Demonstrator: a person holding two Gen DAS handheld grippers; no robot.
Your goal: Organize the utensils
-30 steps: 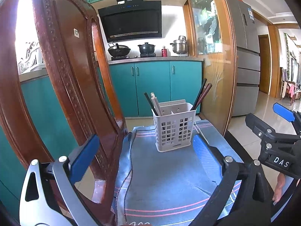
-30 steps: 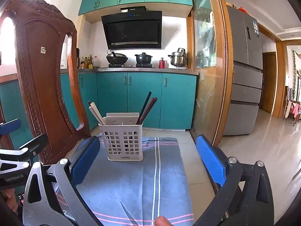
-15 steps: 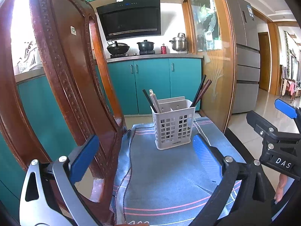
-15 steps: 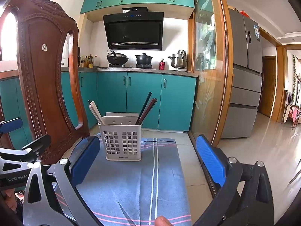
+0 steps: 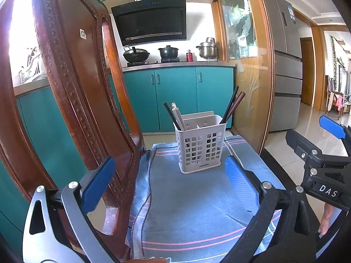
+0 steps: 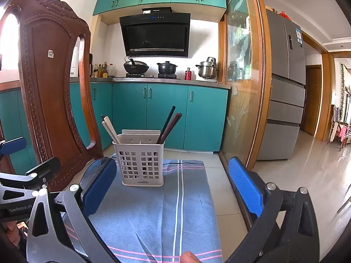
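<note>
- Left wrist view: the left gripper (image 5: 169, 182) is spread wide and has nothing in it. The basket (image 5: 200, 143) stands upright on the blue cloth (image 5: 193, 208), ahead of the pads and clear of them.
- In it, pale chopsticks (image 5: 177, 115) and one dark stick lean left in the left compartment; dark chopsticks (image 5: 233, 105) lean right in the right one. No loose utensils show on the cloth, so the sorting looks near done, or the rest lie out of sight.
- A carved chair (image 5: 72, 87) crowds the left side; I'd bring that gripper in from the cloth side, away from the wood.
- Right wrist view: the right gripper (image 6: 173, 188) is likewise wide open and empty, the basket just beyond its left pad (image 6: 98, 186).
- If the stray dark stick is to join its fellows, I'd pinch it high, lift straight up, and steady the light basket so it doesn't tip.
</note>
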